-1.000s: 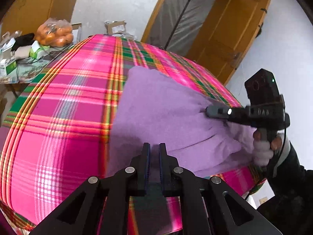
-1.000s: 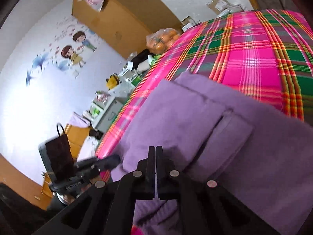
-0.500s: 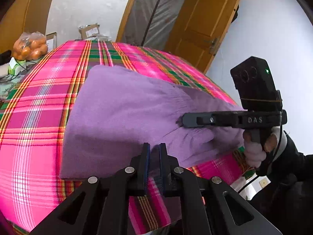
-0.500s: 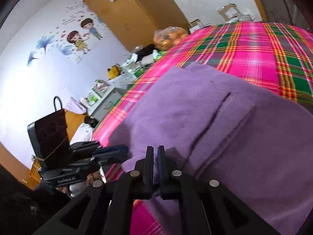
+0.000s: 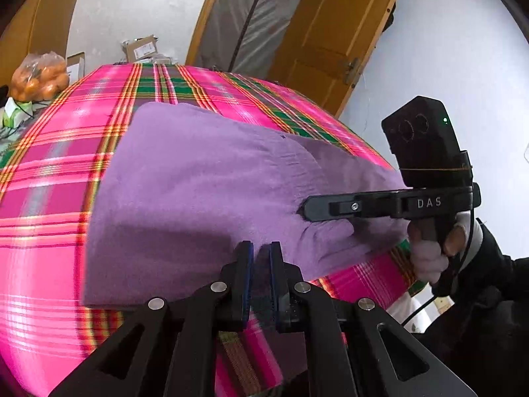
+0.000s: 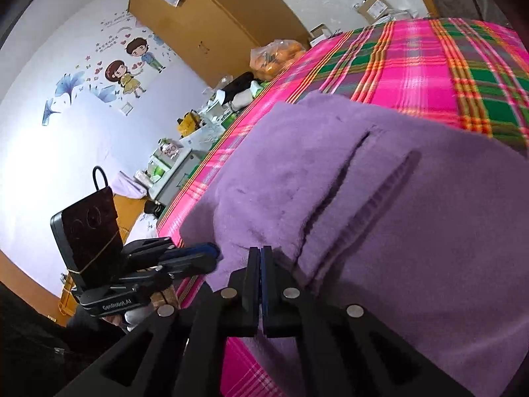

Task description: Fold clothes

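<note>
**2 grippers at the near edge of a purple garment**

The left gripper (image 5: 261,251) has its jaws a narrow gap apart, with purple fabric between the pads at the near hem. The right gripper (image 6: 260,254) has its jaws pressed together at the garment's edge; whether cloth is pinched there cannot be told. The purple garment (image 5: 198,185) lies folded on the pink plaid cloth (image 5: 49,172), 1 sleeve laid across its top. A bag of oranges (image 5: 38,77) sits beyond the cloth's far corner.
</note>
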Demonstrator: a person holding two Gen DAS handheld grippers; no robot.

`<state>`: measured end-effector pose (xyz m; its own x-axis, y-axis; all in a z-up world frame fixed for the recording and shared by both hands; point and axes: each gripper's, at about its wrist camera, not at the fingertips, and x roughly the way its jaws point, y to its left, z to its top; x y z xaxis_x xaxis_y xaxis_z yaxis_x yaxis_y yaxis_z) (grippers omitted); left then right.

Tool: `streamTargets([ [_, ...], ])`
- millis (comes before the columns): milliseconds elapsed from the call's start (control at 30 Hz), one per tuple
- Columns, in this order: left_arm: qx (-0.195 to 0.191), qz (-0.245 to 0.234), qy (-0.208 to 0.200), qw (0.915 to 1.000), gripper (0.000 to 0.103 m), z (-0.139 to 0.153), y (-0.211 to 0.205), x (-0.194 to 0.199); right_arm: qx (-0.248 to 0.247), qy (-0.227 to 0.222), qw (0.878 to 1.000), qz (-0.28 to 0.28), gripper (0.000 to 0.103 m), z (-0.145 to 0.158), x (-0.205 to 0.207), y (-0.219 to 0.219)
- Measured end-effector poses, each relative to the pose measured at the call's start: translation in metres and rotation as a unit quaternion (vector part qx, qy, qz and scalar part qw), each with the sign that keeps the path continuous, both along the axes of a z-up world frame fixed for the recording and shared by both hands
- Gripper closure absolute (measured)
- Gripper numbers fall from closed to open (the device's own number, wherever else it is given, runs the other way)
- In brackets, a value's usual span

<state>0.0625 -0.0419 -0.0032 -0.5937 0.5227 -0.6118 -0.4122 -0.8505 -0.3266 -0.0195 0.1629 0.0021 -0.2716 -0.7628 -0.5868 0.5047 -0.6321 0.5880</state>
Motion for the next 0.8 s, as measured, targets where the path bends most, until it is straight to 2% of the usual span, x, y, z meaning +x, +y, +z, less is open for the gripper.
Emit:
streamTargets([
  [167,-0.005,0.054,-0.002,0.9985,0.093,0.004,-0.031,-0.006,0.0,0.001,0.998,-0.068,0.098,0.008,-0.012,0.029],
  [267,-0.007,0.075,0.005,0.9972,0.093,0.011,-0.04,-0.013,-0.007,0.002,0.997,-0.077,0.098,0.012,-0.02,0.029],
  [467,-0.003,0.067,0.023,0.9975,0.093,0.032,-0.011,-0.058,-0.015,-0.004,0.997,-0.08,0.097,0.011,-0.05,0.004],
  [600,-0.034,0.072,0.007,0.9968,0.093,0.025,0.007,-0.086,-0.015,-0.033,0.993,-0.117,0.099,-0.001,-0.074,0.006],
  [667,-0.054,0.082,-0.02,0.995,0.093,0.013,0.009,-0.1,-0.035,-0.055,0.989,-0.131,0.102,-0.011,-0.08,0.014],
  [800,-0.044,0.08,-0.021,0.9956,0.093,0.007,0.007,-0.101,-0.08,-0.093,0.982,-0.146,0.103,-0.023,-0.087,0.027],
])
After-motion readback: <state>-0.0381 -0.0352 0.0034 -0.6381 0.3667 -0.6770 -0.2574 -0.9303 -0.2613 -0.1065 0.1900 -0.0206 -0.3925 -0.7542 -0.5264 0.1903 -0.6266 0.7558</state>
